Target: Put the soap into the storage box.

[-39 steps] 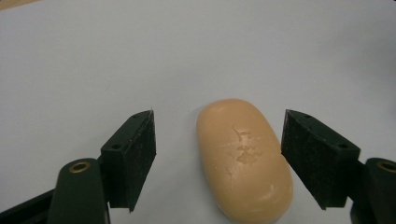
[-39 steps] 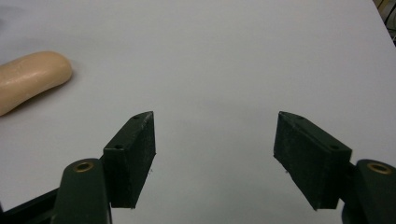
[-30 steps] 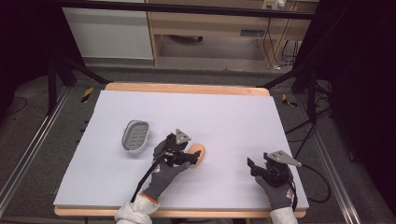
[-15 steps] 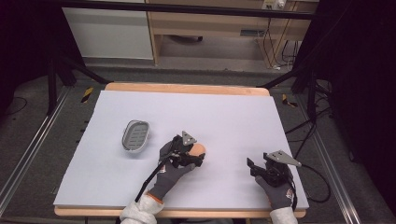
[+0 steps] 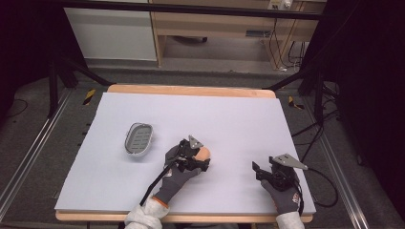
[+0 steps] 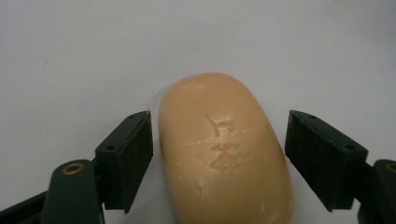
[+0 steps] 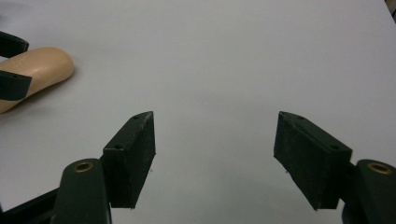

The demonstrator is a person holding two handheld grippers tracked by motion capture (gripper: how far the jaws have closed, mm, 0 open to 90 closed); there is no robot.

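Observation:
A peach-coloured bar of soap [image 5: 206, 153] lies flat on the white table top, a little left of the middle near the front. My left gripper [image 5: 200, 159] is open, with one jaw on each side of the bar. In the left gripper view the soap [image 6: 224, 154] sits between the jaws of the left gripper [image 6: 218, 158]; the left jaw is almost against it and the right jaw stands slightly apart. My right gripper [image 5: 258, 170] rests open and empty at the front right. In the right gripper view, the right gripper [image 7: 214, 154] faces bare table, with the soap [image 7: 39, 67] far left.
A grey oval soap dish [image 5: 138, 138] with a slotted bottom sits on the white sheet [image 5: 239, 119] to the left of the soap. The wooden table edge [image 5: 191, 90] runs along the back. Dark stands and cables flank the table.
My left gripper has slid slightly forward and right, so its jaws now straddle the soap. The right gripper has stayed still.

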